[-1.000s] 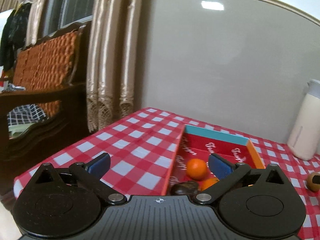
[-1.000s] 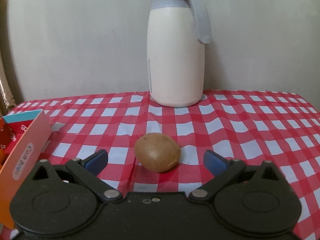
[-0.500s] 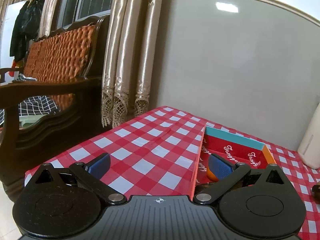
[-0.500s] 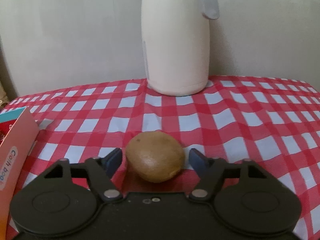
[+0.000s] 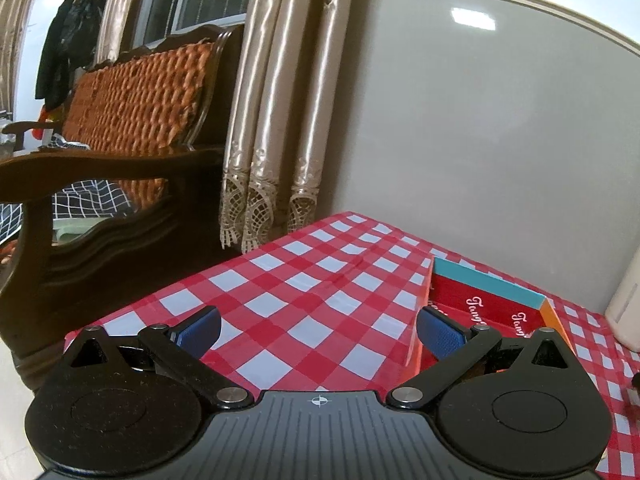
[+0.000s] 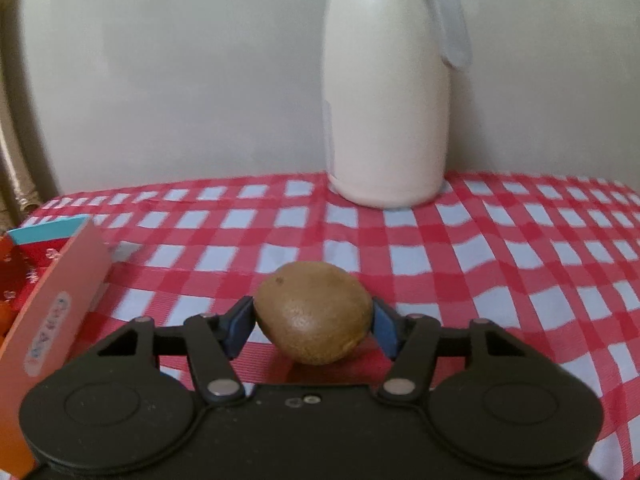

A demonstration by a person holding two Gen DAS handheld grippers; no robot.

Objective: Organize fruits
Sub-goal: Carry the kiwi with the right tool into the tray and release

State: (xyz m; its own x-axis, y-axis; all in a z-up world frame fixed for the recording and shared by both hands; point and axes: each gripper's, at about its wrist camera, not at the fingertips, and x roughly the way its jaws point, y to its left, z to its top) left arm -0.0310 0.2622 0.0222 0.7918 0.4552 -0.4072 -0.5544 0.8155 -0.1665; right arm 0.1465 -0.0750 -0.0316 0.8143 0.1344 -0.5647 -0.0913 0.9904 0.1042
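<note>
Right wrist view has my right gripper (image 6: pixel 313 322) clamped across the middle of the kiwi (image 6: pixel 313 312) just above the checked surface (image 6: pixel 500 264), a light, fuzzy, bruisable fruit wanting gentle pressure, while my left gripper (image 5: pixel 318 330) hangs open beside the box (image 5: pixel 486 282).

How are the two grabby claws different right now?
The left gripper has its jaws spread wide with nothing between them, only checked tablecloth; the right gripper has its jaws closed in on a brown kiwi. The left one points beside the red fruit box; the right one faces a cream jug. Both have blue pads.
</note>
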